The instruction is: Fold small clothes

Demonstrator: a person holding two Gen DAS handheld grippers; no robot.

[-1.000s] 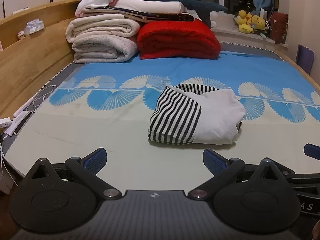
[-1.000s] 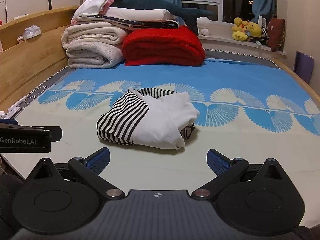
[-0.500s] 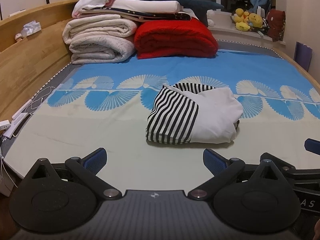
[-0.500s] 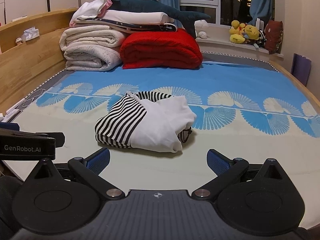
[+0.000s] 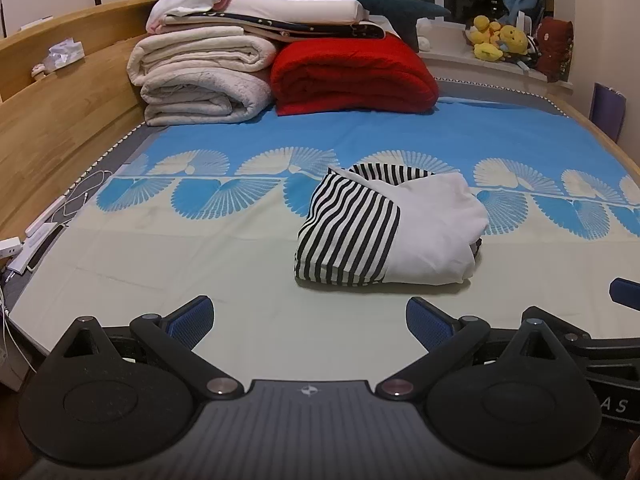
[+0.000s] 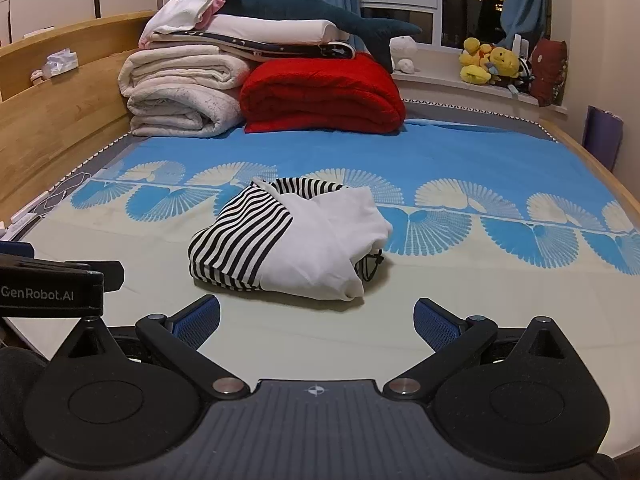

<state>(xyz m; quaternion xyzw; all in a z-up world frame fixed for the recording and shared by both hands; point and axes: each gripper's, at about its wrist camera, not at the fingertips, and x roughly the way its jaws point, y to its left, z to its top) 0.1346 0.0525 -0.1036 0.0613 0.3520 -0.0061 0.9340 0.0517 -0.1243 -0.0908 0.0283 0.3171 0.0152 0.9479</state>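
Note:
A small garment (image 5: 388,232), white with a black-and-white striped part, lies folded in a compact bundle on the bed sheet (image 5: 180,272). The right wrist view shows the same garment (image 6: 288,240) with a dark drawstring poking out at its right end. My left gripper (image 5: 310,318) hangs open near the bed's front edge, short of the bundle, nothing between its blue pads. My right gripper (image 6: 316,320) is open too, just in front of the bundle and apart from it. Each gripper's body shows at the edge of the other's view.
Folded white quilts (image 5: 200,76), a red blanket (image 5: 352,76) and a plush shark (image 6: 320,12) are stacked at the far end of the bed. A wooden headboard (image 5: 60,120) runs along the left, with cables (image 5: 44,228) by it. Plush toys (image 6: 492,62) sit on the windowsill.
Both grippers have drawn back and risen slightly, so the folded garment sits a little farther away in both views. The garment itself has not moved. Both grippers stayed open.

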